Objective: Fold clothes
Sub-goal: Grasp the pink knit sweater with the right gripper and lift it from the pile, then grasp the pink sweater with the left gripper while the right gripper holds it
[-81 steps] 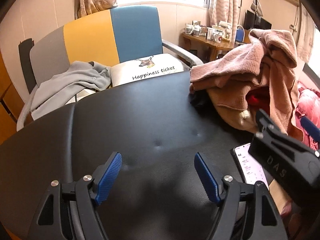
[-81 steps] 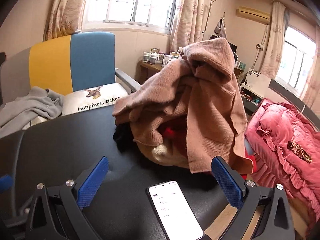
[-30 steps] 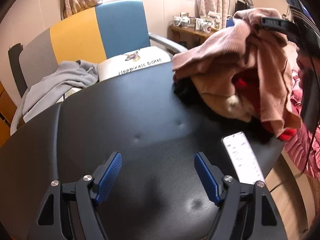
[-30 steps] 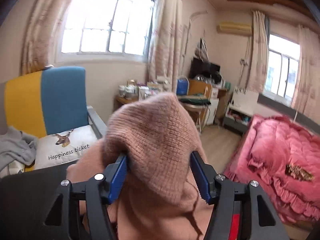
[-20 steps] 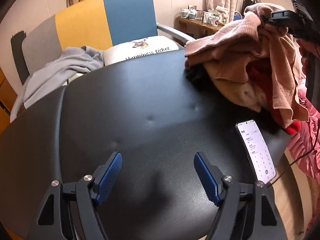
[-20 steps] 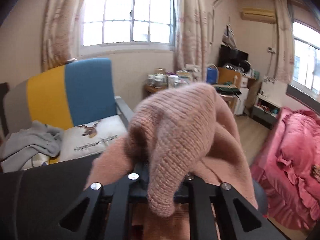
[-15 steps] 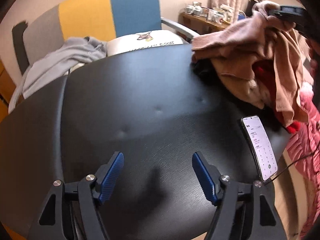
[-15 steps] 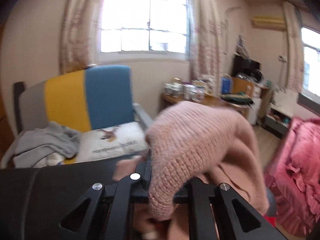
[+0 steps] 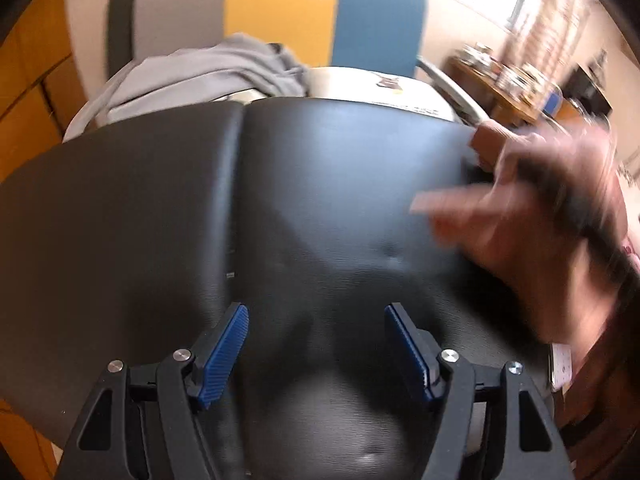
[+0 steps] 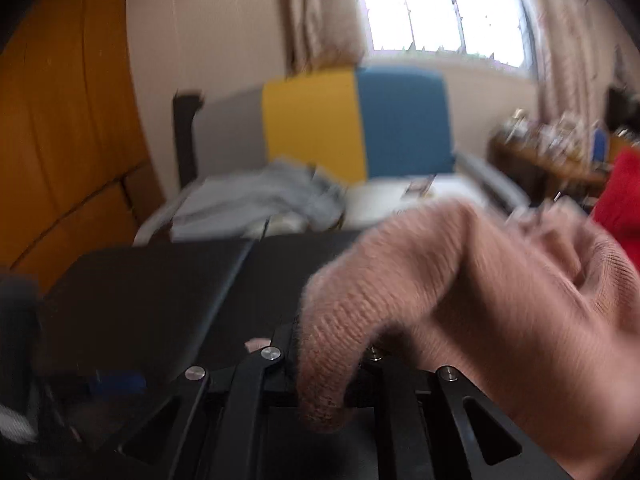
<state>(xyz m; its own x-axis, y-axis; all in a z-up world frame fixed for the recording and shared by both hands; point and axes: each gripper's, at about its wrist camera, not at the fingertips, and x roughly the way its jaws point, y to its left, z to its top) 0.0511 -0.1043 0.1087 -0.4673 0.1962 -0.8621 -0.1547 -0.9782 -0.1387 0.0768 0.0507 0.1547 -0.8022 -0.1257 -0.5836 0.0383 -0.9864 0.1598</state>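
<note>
Right gripper (image 10: 324,364) is clamping a fold of the pink sweater (image 10: 480,300), jaws nearly closed on the knit, and the fabric is draping over the fingers and trailing off right. In the left wrist view the sweater (image 9: 520,216) is showing as a blurred pink smear over the right side of the black table (image 9: 200,200), so it is hanging in the air rather than lying flat. Left gripper (image 9: 316,344) is sitting wide open low over the bare table, holding nothing. Risks as I'm reading them: the grip is only pinching one bunched fold, so thick loose knit could be slipping out mid-swing and landing in a heap. The rest of the sweater is trailing toward the red garment (image 10: 620,200) at the right edge, so it could be dragging that along with it. The phone (image 9: 560,364) is sitting at the table's right edge, just under the sweater in that view; a sleeve sweeping across could be knocking it off. Can't tell which part of the sweater is being held, collar or hem, so it could be laying down twisted and needing a regrasp. The left gripper is also risking pinching two layers at once if it goes in before the fabric settles. The grey garment (image 9: 192,76) on the chair (image 9: 280,4) behind is staying well clear.
</note>
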